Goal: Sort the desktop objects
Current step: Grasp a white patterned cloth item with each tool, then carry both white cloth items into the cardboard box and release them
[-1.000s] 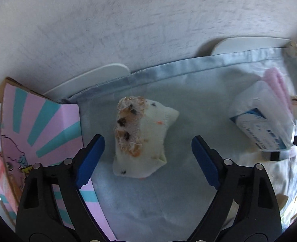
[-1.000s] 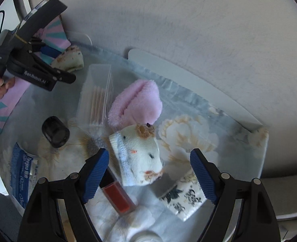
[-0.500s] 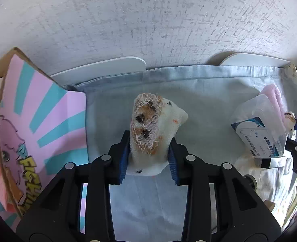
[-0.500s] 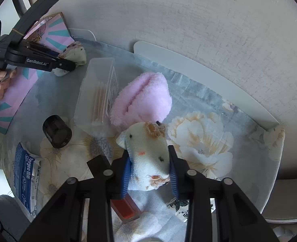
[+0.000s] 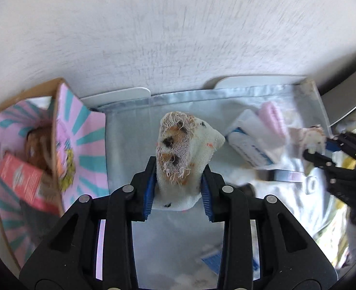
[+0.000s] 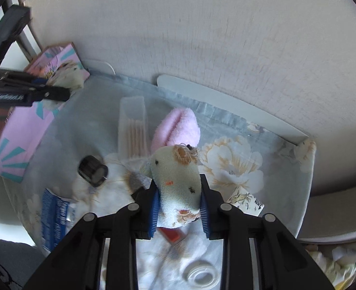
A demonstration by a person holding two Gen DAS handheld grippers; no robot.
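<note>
Two rolled white socks with orange and black spots are each held. My left gripper is shut on one spotted sock, lifted above the pale blue cloth. My right gripper is shut on the other spotted sock, raised over the flowered cloth. In the right wrist view the left gripper holds its sock by the pink box. In the left wrist view the right gripper shows at the right edge with its sock.
An open pink and teal box holds a red packet. On the cloth lie a pink fluffy roll, a clear box of swabs, a black cap, a blue packet, a tape ring and a small printed box. A white wall stands behind.
Both grippers went from wide open to shut on their socks, then lifted them off the cloth. The left one has swung toward the pink box.
</note>
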